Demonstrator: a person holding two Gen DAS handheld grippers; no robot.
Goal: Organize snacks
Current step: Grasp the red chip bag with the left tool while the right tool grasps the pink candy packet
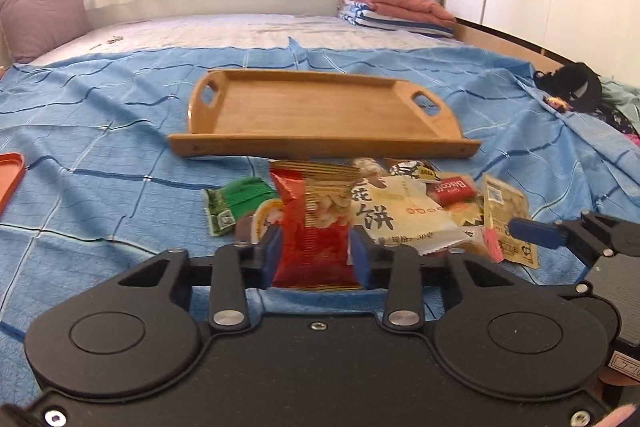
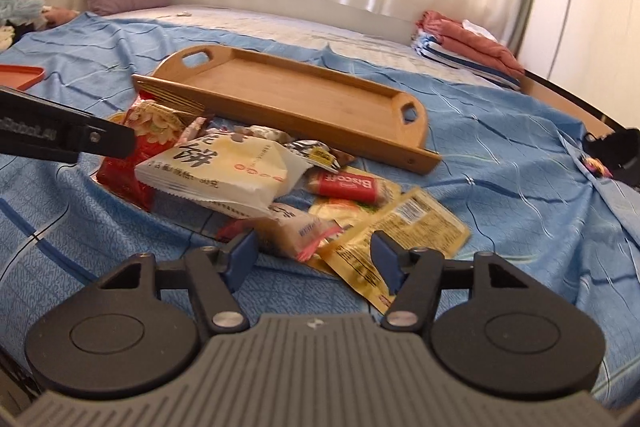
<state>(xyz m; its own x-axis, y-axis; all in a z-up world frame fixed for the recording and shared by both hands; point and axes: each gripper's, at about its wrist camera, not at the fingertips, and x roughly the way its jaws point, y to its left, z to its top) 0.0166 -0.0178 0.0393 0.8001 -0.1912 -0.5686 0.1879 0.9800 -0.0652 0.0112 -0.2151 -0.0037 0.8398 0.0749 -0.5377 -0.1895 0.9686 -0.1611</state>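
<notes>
On the blue checked bedsheet (image 1: 100,131), in front of the empty wooden handled tray (image 1: 320,111), we have a heap of snack packets. Our left gripper (image 1: 316,251) is clamped on the red crinkled snack bag (image 1: 312,227), which stands upright between the two blue pads (image 1: 272,255), pinched at its lower half. Our right gripper (image 2: 316,255) is spread wide; between its fingers lie a small pale packet with pink edging (image 2: 296,231) and the corner of a yellow flat sachet (image 2: 400,235), neither gripped. A white cake packet (image 2: 224,167) and a red Biscoff bar (image 2: 348,187) lie just beyond.
</notes>
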